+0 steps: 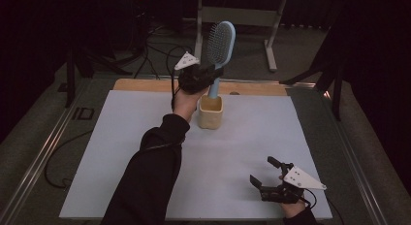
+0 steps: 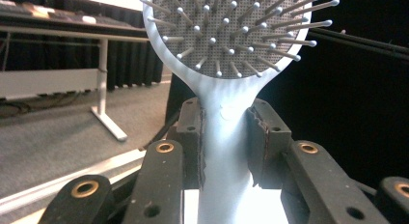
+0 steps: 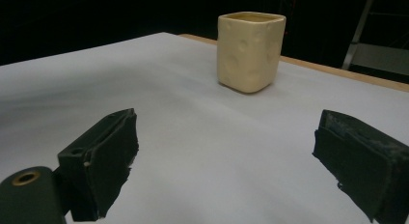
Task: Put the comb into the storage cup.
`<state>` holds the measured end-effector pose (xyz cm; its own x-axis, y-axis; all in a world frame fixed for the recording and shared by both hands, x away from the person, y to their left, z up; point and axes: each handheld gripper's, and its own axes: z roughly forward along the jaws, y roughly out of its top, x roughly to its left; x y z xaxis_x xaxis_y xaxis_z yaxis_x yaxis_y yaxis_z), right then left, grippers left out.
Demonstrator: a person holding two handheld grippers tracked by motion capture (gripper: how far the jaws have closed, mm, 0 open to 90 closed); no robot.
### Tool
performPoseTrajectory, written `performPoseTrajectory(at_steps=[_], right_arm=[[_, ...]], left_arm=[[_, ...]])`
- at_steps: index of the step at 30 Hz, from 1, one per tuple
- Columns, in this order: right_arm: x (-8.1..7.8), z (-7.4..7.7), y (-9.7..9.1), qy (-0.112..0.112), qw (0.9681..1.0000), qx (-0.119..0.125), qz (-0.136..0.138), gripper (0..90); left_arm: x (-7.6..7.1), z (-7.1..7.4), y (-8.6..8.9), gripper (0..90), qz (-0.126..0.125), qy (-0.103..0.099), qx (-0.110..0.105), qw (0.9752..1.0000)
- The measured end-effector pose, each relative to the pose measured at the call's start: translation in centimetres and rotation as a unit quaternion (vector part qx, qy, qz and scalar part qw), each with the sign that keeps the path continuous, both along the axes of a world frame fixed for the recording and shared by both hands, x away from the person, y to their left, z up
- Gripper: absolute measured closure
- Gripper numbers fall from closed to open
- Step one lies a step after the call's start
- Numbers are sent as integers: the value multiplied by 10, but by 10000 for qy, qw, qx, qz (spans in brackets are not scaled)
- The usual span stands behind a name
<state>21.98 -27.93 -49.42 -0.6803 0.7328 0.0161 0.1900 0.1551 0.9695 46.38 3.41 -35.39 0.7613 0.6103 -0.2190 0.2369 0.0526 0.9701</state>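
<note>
The left gripper (image 1: 213,73) is clamped on the handle of a pale blue plastic hairbrush with an oval head of ball-tipped pins (image 1: 220,50), and what a grip it is: in the left gripper view both black jaws press flat against the narrow neck (image 2: 224,132) just below the head, one on each side. The brush stands upright, head at the top, pins facing the gripper's camera. Its handle end dips into a cream square ceramic cup with dimpled sides (image 1: 210,113), which sits on the white sheet (image 1: 121,152) near the far edge, about midway along it. Whether the handle touches the cup's bottom can't be told from here. The person's left hand (image 1: 184,100) is wrapped around the gripper's body, black sleeve (image 1: 150,181) running back toward the near edge.

Over to the right gripper (image 1: 264,174): it hangs low by the near right corner of the sheet, jaws spread wide with nothing between them. In the right gripper view its two black pads (image 3: 113,156) frame bare white sheet, with the cream cup (image 3: 248,50) standing well off beyond them, upright. A strip of wooden tabletop (image 1: 145,84) shows past the sheet's far edge. Beyond the table, white metal table legs (image 1: 274,40) stand on the grey carpet (image 1: 310,55).
</note>
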Motion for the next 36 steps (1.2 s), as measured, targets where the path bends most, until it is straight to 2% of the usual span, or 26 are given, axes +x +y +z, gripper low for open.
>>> performPoseTrajectory(at_steps=[2, 6, 7, 8, 14, 16, 25, 29, 36], right_arm=[[0, 0, 0, -3, 10000, 1, -2, 80], [0, 0, 0, 3, 10000, 5, 3, 80], [0, 0, 0, 10, 10000, 10, 6, 80], [0, 0, 0, 9, 10000, 9, 8, 80], [0, 0, 1, 19, 10000, 12, 18, 80], [0, 0, 1, 20, 10000, 10, 10, 80], [0, 0, 1, 10, 10000, 20, 14, 80], [0, 1, 1, -11, 10000, 22, 9, 81], [0, 1, 1, -15, 10000, 12, 21, 80]], left_arm=[[2, 0, -1, 702, 41, -55, 3, 10000], [7, -2, 0, 701, 40, -68, -159, 9998], [8, -4, 0, 702, 34, -136, -187, 9997], [8, -4, -1, 702, 98, -213, -115, 9997], [11, -12, -1, 702, 134, -292, -63, 9995], [11, -15, -1, 702, 125, -273, -144, 9994], [16, -28, 3, 702, 195, -152, -87, 9997], [15, -34, 1, 701, 188, -176, 36, 9997], [16, -47, 1, 702, 182, -162, 29, 9997]])
